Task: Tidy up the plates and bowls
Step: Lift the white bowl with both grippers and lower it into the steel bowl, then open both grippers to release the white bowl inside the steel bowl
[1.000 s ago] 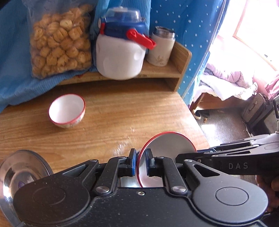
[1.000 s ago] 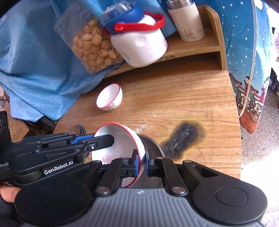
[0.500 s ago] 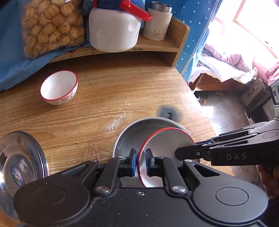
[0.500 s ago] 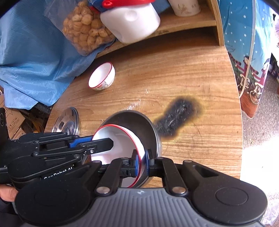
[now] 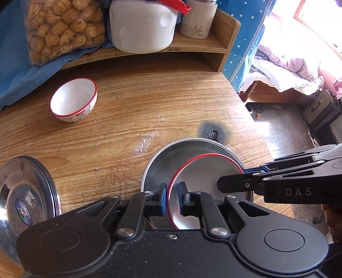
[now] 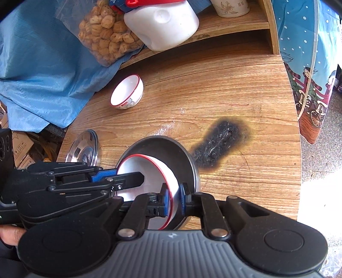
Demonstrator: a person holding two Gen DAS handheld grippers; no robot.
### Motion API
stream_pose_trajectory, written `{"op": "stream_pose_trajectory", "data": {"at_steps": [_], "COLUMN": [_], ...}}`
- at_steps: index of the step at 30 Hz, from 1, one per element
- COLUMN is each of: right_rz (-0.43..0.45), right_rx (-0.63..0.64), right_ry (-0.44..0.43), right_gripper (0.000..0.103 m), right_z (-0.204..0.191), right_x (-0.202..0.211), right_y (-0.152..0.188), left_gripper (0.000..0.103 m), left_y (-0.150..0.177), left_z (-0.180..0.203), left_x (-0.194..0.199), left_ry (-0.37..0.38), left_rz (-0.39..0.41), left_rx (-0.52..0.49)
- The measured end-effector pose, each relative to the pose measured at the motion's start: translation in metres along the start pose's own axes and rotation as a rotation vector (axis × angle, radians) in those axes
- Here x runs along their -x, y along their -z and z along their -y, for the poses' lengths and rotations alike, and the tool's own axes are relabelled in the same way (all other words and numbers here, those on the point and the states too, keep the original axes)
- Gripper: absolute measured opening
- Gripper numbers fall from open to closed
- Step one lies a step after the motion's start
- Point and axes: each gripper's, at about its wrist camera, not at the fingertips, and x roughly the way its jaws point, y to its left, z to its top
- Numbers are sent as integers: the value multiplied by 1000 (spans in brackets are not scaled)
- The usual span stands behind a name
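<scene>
A red-rimmed white bowl [image 5: 205, 177] sits inside a steel plate [image 5: 171, 158] near the table's front edge. My left gripper [image 5: 172, 198] is shut on the bowl's near-left rim. My right gripper [image 6: 174, 200] is shut on the opposite rim of the same bowl [image 6: 149, 171], inside the steel plate [image 6: 171, 147]. A second red-rimmed white bowl [image 5: 73, 99] stands alone at the back left; it also shows in the right wrist view [image 6: 127, 92]. Another steel plate [image 5: 23, 198] lies at the left edge, also seen in the right wrist view [image 6: 84, 147].
A wooden shelf [image 5: 192, 46] at the back carries a bag of snacks [image 5: 62, 27], a white jug [image 5: 143, 25] and a cup [image 5: 197, 19]. A black burn mark [image 6: 222, 145] lies right of the plate. Blue cloth [image 6: 42, 74] hangs left. The table edge drops right.
Both grippers have lowered the held bowl down into the steel plate, and the views have come closer to the table. Both stay shut on its rim.
</scene>
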Motion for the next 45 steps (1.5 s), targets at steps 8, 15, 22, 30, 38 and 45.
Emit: {"op": "stream_pose_trajectory", "data": {"at_steps": [8,15,22,30,38,45], "right_rz": [11,11,38,110,156,164], "right_rx": [12,15,-2,-62,-102,-86], "right_ry": [-14,-15,-22,-67,-60,-42], "right_gripper": [22,22,22,22,30,67], "right_z": [0,0,1,13,19,11], "right_x": [1,1,7,20,26,25], "right_y": [-6,-6,-5,-5,-7,-7], "left_gripper": [12,19,31,40,75,102], "left_y": [-3,-4,-5,-8,-8,-7], "left_z": [-5,-6,-12,-26,-44,-80], "left_x": [-1,4,12,28,38,36], "left_ry": [-11,-5,42,82,48,-50], "left_rz": [6,23,61,133,179,161], "left_rx": [42,52,90,187,280,480]}}
